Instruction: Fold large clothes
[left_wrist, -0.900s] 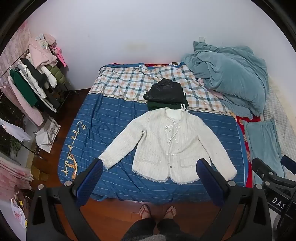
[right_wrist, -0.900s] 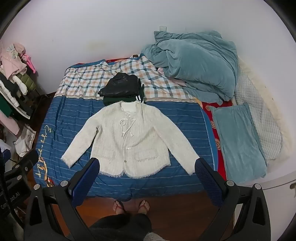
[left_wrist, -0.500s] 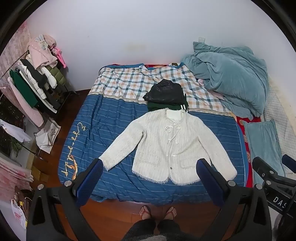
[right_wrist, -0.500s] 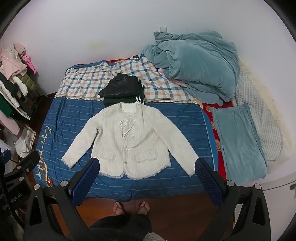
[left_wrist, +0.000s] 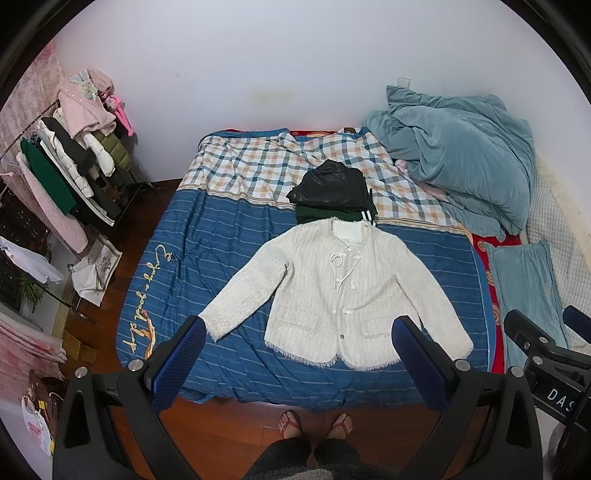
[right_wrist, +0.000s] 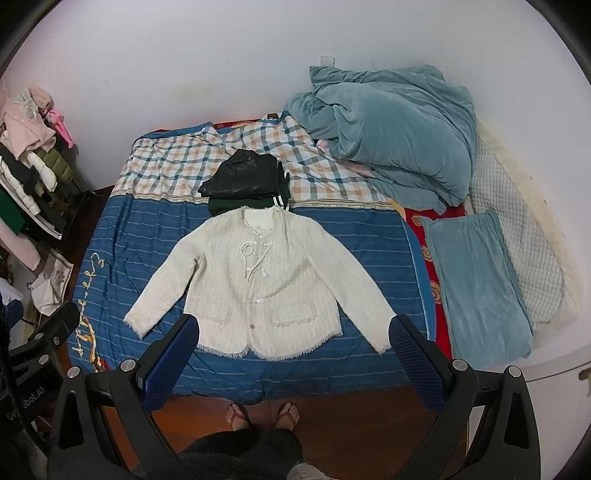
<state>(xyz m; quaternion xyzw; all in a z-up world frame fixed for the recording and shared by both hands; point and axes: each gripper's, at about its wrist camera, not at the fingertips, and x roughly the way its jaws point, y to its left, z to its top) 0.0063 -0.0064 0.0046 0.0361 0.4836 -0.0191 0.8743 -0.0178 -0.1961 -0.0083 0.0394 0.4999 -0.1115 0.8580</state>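
A cream tweed jacket (left_wrist: 332, 295) (right_wrist: 258, 284) lies flat and face up on the blue striped bedspread (left_wrist: 207, 266) (right_wrist: 369, 251), sleeves spread out to both sides, hem toward me. Behind its collar sits a folded pile of a black garment (left_wrist: 330, 182) (right_wrist: 242, 173) on a dark green one. My left gripper (left_wrist: 297, 328) is open and held high above the bed's near edge, nothing between its blue fingers. My right gripper (right_wrist: 293, 326) is likewise open and empty, above the jacket's hem. Neither touches the cloth.
A rumpled teal duvet (left_wrist: 454, 155) (right_wrist: 391, 129) is heaped at the far right of the bed, a teal pillow (right_wrist: 476, 284) beside it. A clothes rack (left_wrist: 62, 170) stands at the left. The person's sandalled feet (left_wrist: 314, 424) are on the wooden floor at the bed's foot.
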